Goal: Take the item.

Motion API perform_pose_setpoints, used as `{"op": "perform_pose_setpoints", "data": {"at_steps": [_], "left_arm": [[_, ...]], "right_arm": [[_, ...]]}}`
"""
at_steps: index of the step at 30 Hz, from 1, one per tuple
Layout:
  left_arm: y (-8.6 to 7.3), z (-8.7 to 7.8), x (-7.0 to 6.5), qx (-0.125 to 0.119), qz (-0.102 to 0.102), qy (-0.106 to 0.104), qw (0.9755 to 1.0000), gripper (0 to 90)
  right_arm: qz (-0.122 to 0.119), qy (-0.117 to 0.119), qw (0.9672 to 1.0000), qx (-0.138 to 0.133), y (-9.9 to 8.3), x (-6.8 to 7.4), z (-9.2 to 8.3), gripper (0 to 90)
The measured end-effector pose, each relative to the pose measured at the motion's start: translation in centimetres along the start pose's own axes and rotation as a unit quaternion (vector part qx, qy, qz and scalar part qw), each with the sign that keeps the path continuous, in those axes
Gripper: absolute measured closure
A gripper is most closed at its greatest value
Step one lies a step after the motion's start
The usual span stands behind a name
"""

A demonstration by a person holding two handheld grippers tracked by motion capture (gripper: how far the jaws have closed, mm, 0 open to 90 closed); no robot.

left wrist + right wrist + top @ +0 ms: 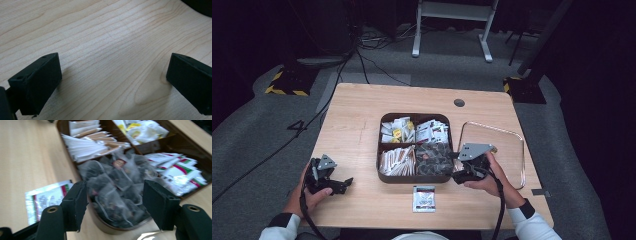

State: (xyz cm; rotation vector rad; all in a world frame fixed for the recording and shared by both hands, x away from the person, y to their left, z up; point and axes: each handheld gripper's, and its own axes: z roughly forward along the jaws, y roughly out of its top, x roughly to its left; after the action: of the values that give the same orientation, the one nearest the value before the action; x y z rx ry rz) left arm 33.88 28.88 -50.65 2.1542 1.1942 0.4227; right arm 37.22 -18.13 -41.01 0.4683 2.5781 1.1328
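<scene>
Your right claw [115,205] sits closest to the lens in the right gripper view, black jaws spread with nothing pinched between them. Beyond the jaws you have the dark brown four-compartment wooden tray [113,230], and directly ahead its compartment of dark mesh tea bags [117,187]. From the high view, your right claw [458,176] is held at the tray's [382,150] right near corner, beside that same compartment. White-and-tan paper sachets [397,161] fill the near left compartment; yellow-and-white packets [397,130] and red-and-white packets [432,131] fill the two far ones. One flat white foil sachet with a red band [424,198] lies loose on the light wooden desk [357,115], just off the tray's near side and close to the desk's near edge. A clear tray with a copper-coloured rim [512,135] rests towards the desk's right edge. Your left claw [344,184] rests near the desk's near left corner, well apart from the tray; its jaws stand wide over bare wood [112,55], holding nothing.
</scene>
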Motion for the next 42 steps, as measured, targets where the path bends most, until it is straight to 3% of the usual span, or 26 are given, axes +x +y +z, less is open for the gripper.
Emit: {"op": "perform_pose_setpoints", "data": {"at_steps": [5, 10, 18, 28, 36, 37, 42], "left_arm": [[0.0, 0.0, 0.0, 0.0, 0.0, 0.0, 1.0, 0.3], [0.0, 0.0, 0.0, 0.0, 0.0, 0.0, 1.0, 0.3], [0.0, 0.0, 0.0, 0.0, 0.0, 0.0, 1.0, 0.2], [0.0, 0.0, 0.0, 0.0, 0.0, 0.0, 1.0, 0.3], [0.0, 0.0, 0.0, 0.0, 0.0, 0.0, 1.0, 0.3], [0.0, 0.0, 0.0, 0.0, 0.0, 0.0, 1.0, 0.3], [0.0, 0.0, 0.0, 0.0, 0.0, 0.0, 1.0, 0.3]], "right_arm": [[0.012, -0.037, 0.9992, -0.002, -0.7, -1.5, -0.5, 36.2], [0.04, -0.066, 0.997, 0.005, -1.8, -3.4, -1.0, 34.9], [0.078, -0.095, 0.9922, 0.017, -3.6, -5.9, -1.7, 33.3], [0.105, -0.113, 0.9877, 0.027, -5.4, -7.8, -2.0, 32.4], [0.132, -0.142, 0.9801, 0.042, -7.5, -9.7, -2.1, 32.4], [0.143, -0.149, 0.9774, 0.046, -8.1, -10.3, -2.1, 32.6], [0.158, -0.162, 0.972, 0.061, -9.3, -11.2, -2.2, 33.0]]}}
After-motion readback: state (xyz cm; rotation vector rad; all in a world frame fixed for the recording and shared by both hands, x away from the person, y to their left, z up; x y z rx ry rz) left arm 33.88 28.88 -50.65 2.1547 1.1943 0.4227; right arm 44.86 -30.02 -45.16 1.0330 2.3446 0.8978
